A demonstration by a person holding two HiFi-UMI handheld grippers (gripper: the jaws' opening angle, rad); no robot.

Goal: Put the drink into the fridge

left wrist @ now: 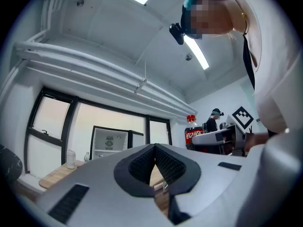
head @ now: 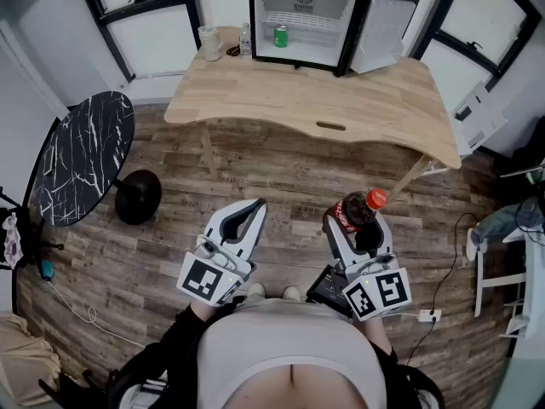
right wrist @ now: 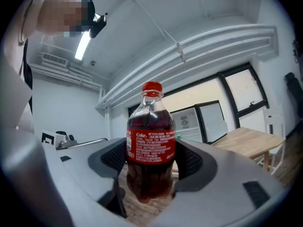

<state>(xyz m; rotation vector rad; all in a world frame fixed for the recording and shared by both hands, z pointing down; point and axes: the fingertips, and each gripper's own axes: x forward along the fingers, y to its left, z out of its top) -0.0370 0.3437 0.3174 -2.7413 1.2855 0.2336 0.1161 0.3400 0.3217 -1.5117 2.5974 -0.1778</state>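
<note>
Red-capped and filled with dark cola, the cola bottle (right wrist: 150,141) stands upright between the jaws of the right gripper (head: 356,221). Its long axis is vertical, the cap on top and the rounded base hanging free below the pads. The 2 jaws stand wide and press on the bottle's body at the red label, 1 from each side. This bottle is well short of the fridge (head: 305,11), held above the wood-plank floor (head: 281,169) on the near side of the table (head: 341,100) that carries the fridge. The fridge sits at the table's far edge with its door (head: 383,28) swung open to the right, and 1 green can (head: 280,36) stands upright on its floor. Just left of the fridge are a small clear bottle (head: 245,41) and a pale jar (head: 209,43). The left gripper (head: 257,204) hangs beside the right one, equally far from the fridge, its jaws brought together at the tips with nothing between them.
</note>
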